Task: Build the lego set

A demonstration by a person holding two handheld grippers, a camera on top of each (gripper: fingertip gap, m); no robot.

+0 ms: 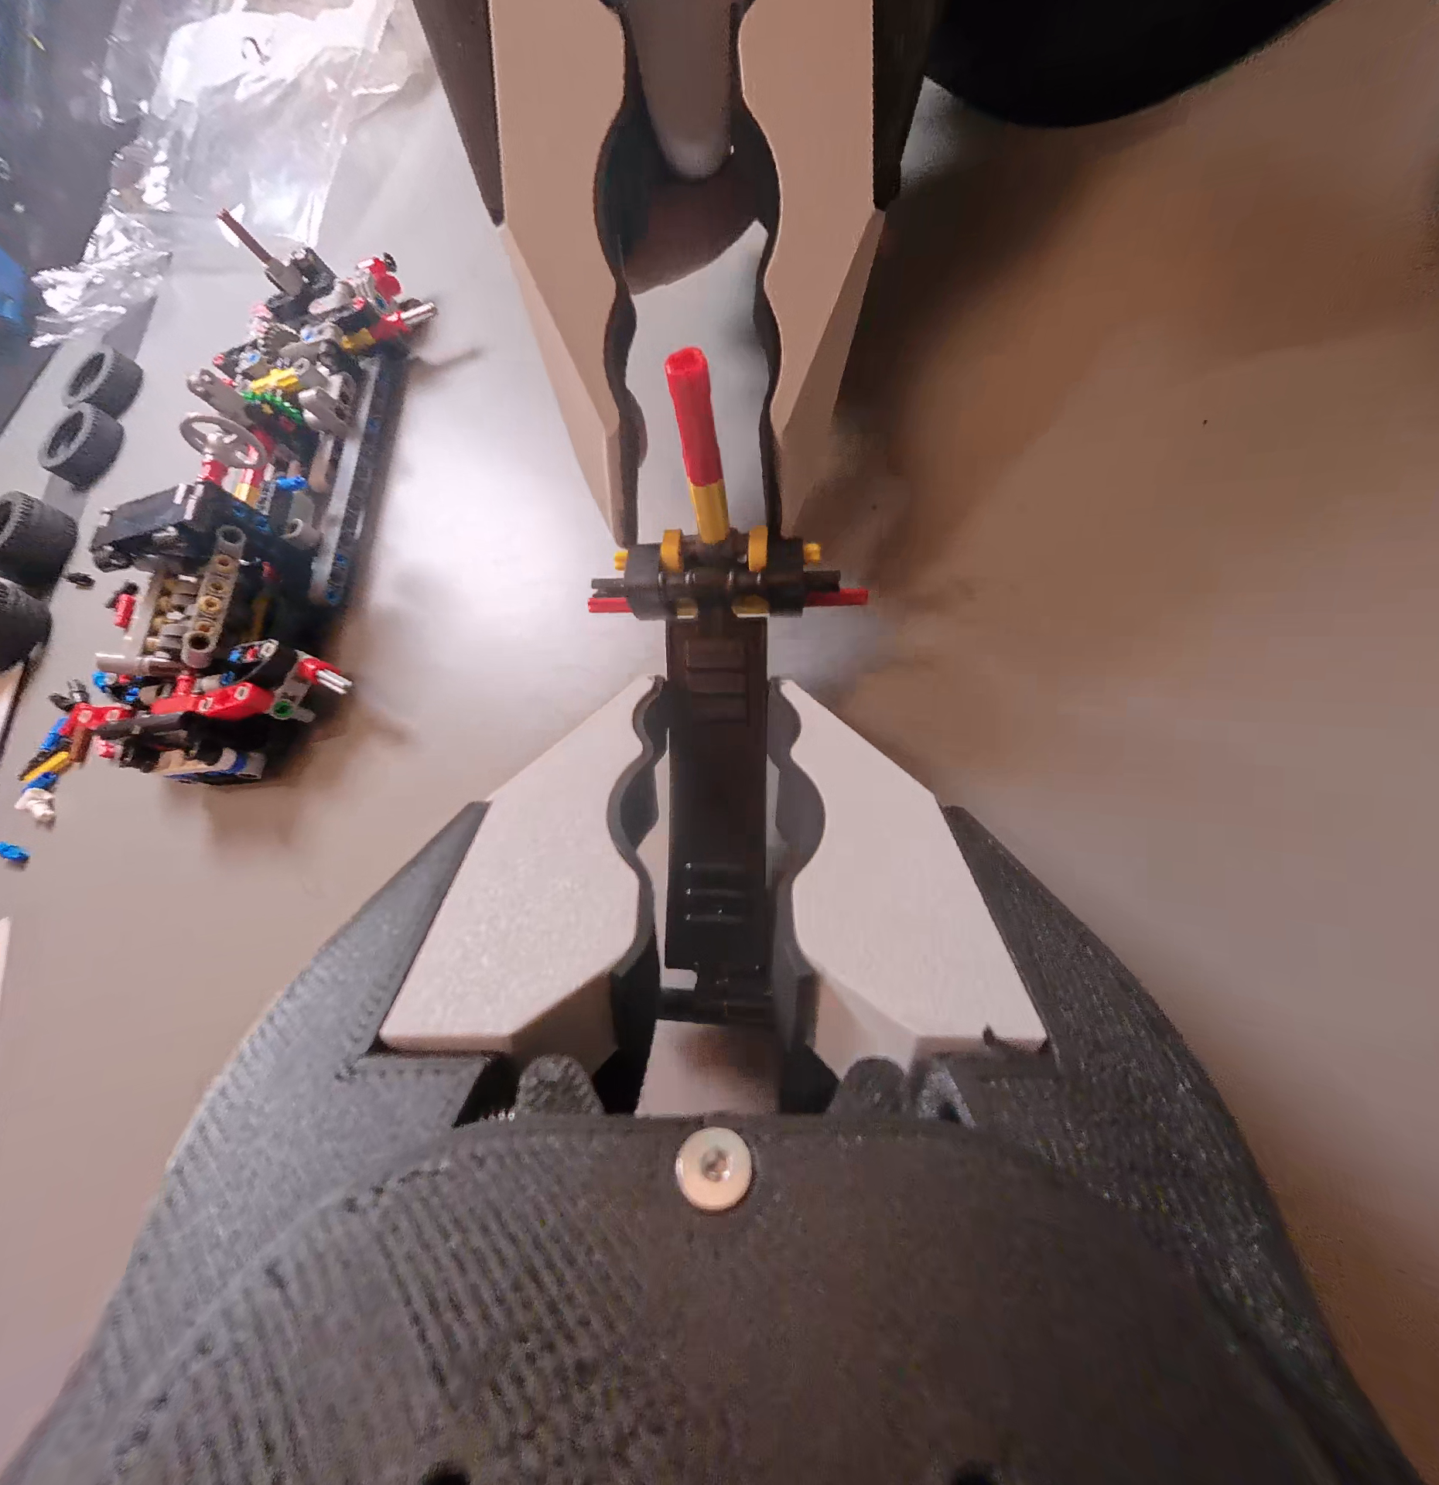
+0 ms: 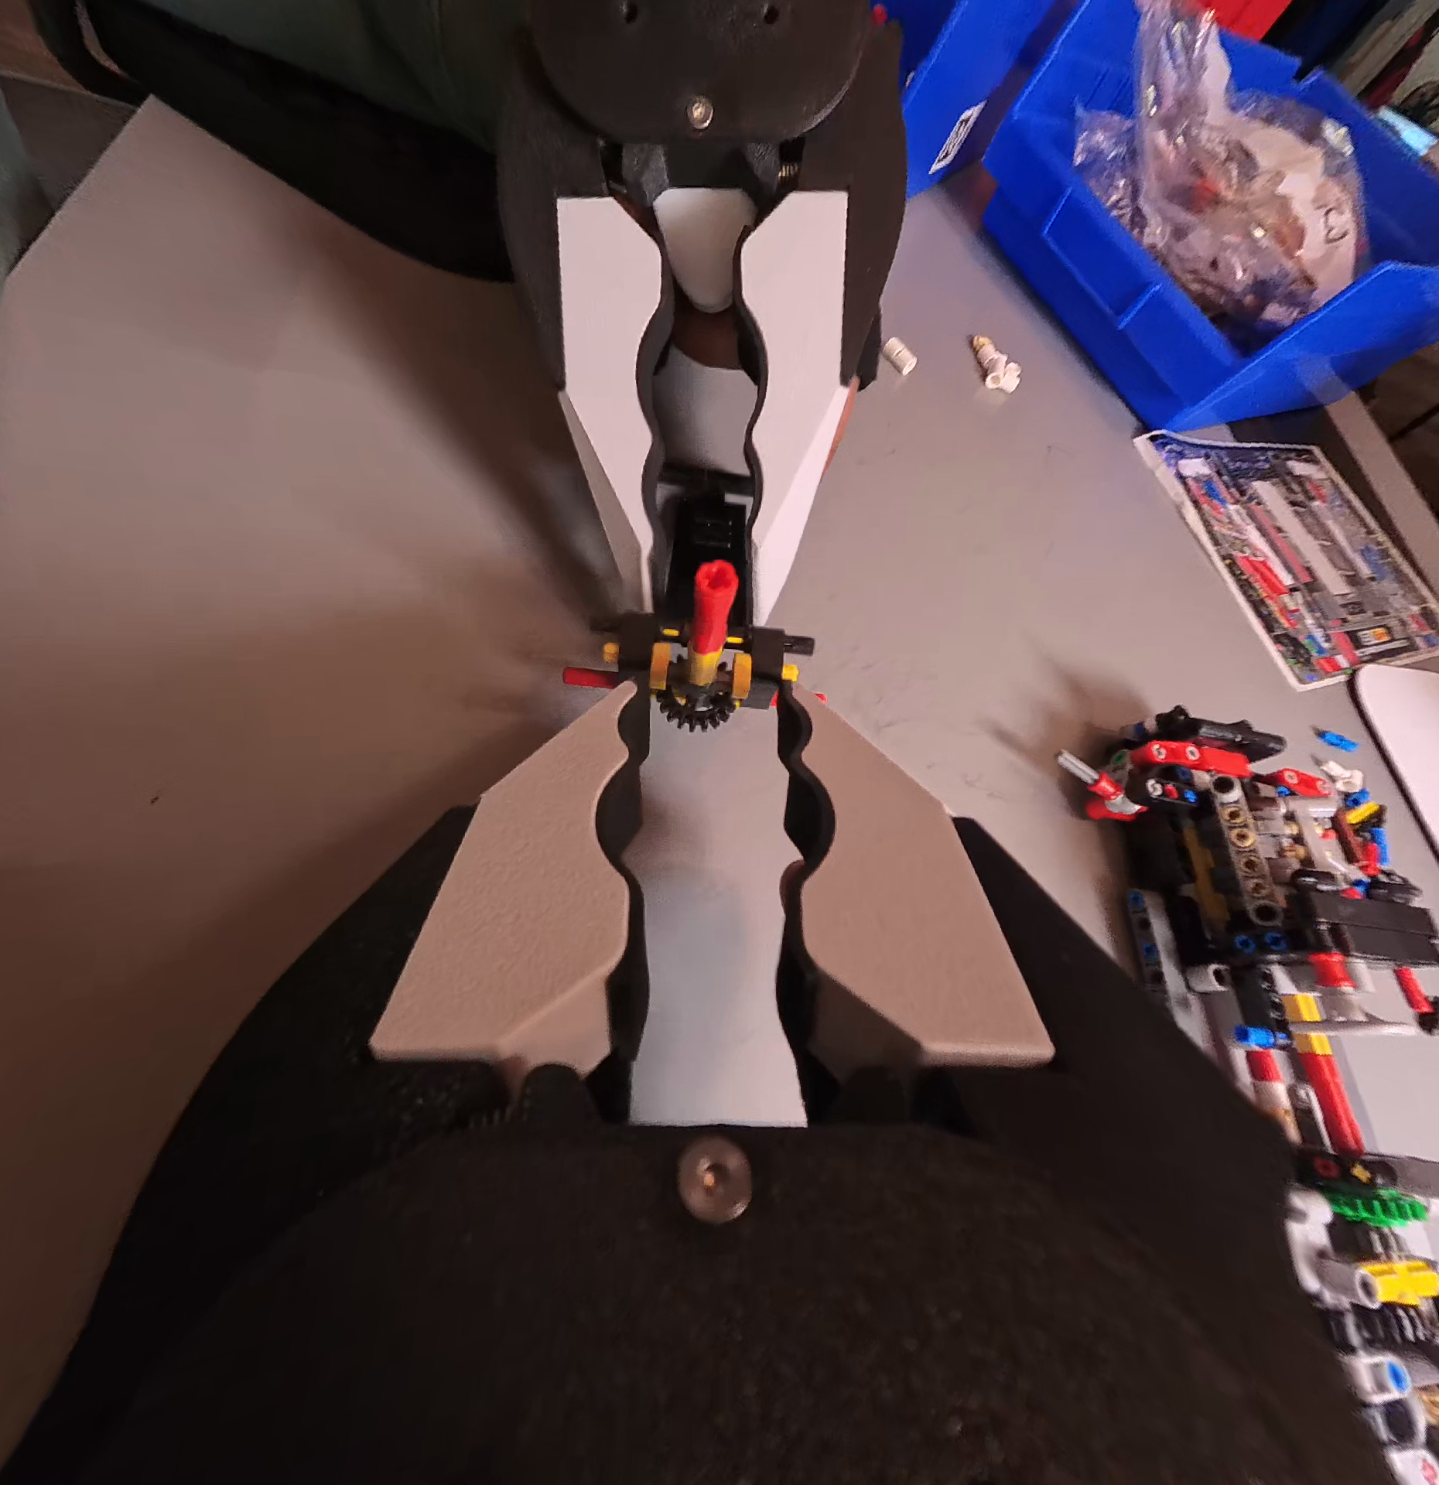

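Both sets of jaws closed on one small gear assembly (image 2: 700, 667) above grey table (image 2: 981, 562), blue bins (image 2: 1102, 265) beyond.

A grey table (image 2: 981, 514) is filling both views, its matte top catching soft, even light. Blue storage bins (image 2: 1166, 265) are sitting along the table's far edge, one holding a crinkled clear bag (image 2: 1231, 185). More clear plastic wrap (image 1: 242, 104) is lying near the table's opposite edge.
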